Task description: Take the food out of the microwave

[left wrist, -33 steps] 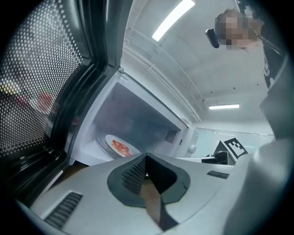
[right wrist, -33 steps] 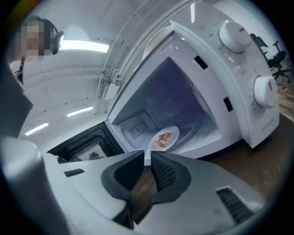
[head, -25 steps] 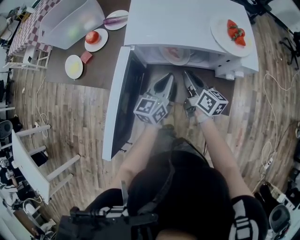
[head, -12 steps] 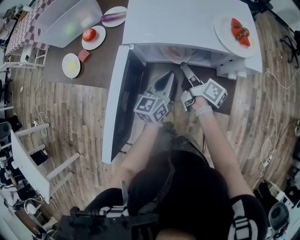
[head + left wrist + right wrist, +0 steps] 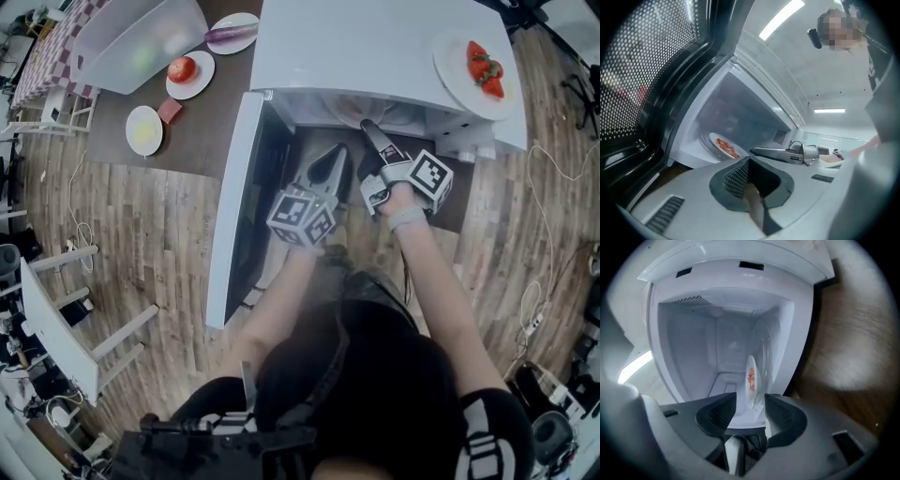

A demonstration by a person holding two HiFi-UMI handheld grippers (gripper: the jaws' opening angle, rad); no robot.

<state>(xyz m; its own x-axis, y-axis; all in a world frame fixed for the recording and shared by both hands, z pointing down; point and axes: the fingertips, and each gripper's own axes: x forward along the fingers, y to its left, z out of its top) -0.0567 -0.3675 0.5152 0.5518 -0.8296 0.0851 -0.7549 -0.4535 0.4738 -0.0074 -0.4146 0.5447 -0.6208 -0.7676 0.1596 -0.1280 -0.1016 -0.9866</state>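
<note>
On the brown tabletop (image 5: 202,131) at the far left stand a clear bin (image 5: 141,42) and a saucer with a tomato (image 5: 190,75). Next comes the white microwave (image 5: 375,42), its door (image 5: 234,197) swung wide open to the left.

The left gripper (image 5: 335,155) points level at the open cavity just right of the door, jaws together with nothing between them. From its own view the plate (image 5: 726,146) of reddish food (image 5: 727,145) lies on the cavity floor, ahead and a little left of its tips.

The right gripper (image 5: 368,129) is just beside it, with its tips at the mouth of the cavity. Its jaws have just been opening and stand wide apart. In its rolled view the plate's near rim shows in the gap between the two pads, and neither pad presses on it. The food sits further back on the plate.

At the far right, a dish of strawberries (image 5: 473,70) rests on top of the microwave.
</note>
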